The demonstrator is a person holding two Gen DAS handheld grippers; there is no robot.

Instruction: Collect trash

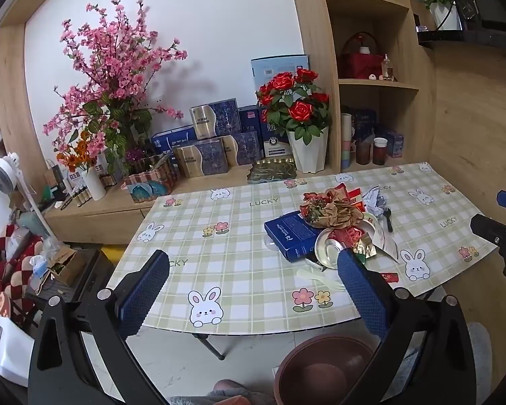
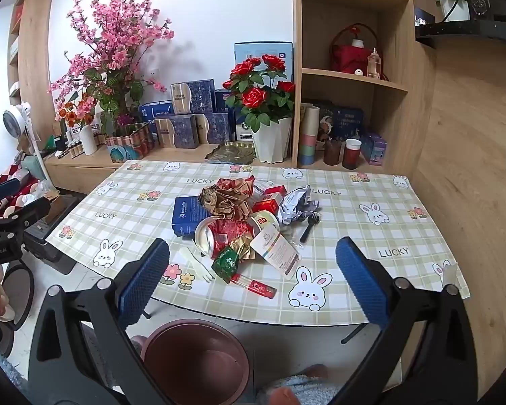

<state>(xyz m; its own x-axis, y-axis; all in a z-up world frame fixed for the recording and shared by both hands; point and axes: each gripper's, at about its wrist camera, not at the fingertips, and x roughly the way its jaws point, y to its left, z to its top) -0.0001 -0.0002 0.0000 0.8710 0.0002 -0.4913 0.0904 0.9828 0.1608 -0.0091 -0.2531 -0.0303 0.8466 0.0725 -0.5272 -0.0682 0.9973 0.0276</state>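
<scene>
A pile of trash (image 2: 243, 216) lies on the checked tablecloth (image 2: 371, 236): a blue box (image 2: 189, 214), crumpled gold foil (image 2: 229, 199), red wrappers, a crumpled white paper (image 2: 295, 206), a round lid (image 2: 204, 236), a black fork (image 2: 309, 225), a pale plastic fork (image 2: 199, 266) and a red packet (image 2: 256, 287). The pile also shows in the left wrist view (image 1: 340, 226). A brown bin (image 2: 195, 361) stands on the floor below the table's front edge. My right gripper (image 2: 253, 280) is open above the front edge, short of the pile. My left gripper (image 1: 253, 290) is open, left of the pile.
Behind the table a low wooden counter (image 2: 84, 165) holds a white pot of red roses (image 2: 270, 135), pink blossoms (image 2: 118, 50), blue boxes and a tin. Shelves (image 2: 354, 77) with cups stand at the right. A fan (image 1: 5, 172) and clutter are at the left.
</scene>
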